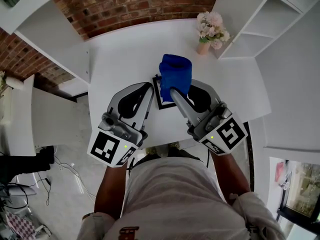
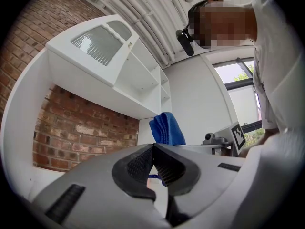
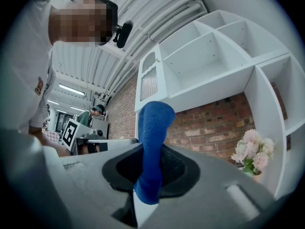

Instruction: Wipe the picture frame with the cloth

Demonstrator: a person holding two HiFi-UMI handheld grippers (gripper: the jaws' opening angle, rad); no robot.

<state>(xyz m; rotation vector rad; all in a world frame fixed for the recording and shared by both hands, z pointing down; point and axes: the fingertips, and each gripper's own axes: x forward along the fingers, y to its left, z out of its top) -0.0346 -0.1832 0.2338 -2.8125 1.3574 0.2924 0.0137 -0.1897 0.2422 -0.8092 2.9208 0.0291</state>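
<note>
A blue cloth (image 1: 176, 73) stands bunched up from my right gripper (image 1: 173, 91), which is shut on its lower end; in the right gripper view the cloth (image 3: 153, 128) runs up between the pads. A black-edged picture frame (image 1: 161, 98) shows between the two grippers over the white table (image 1: 125, 59), largely hidden by the cloth and the jaws. My left gripper (image 1: 150, 87) has its tip at the frame's left edge. Its jaws (image 2: 153, 147) meet at the tip, and nothing shows between them. The cloth (image 2: 167, 128) rises just beyond it.
A small vase of pale pink flowers (image 1: 211, 30) stands at the table's far right, next to a white shelf unit (image 1: 260, 24). A brick wall runs behind the table. White shelves flank the left side. A person's torso fills the near edge.
</note>
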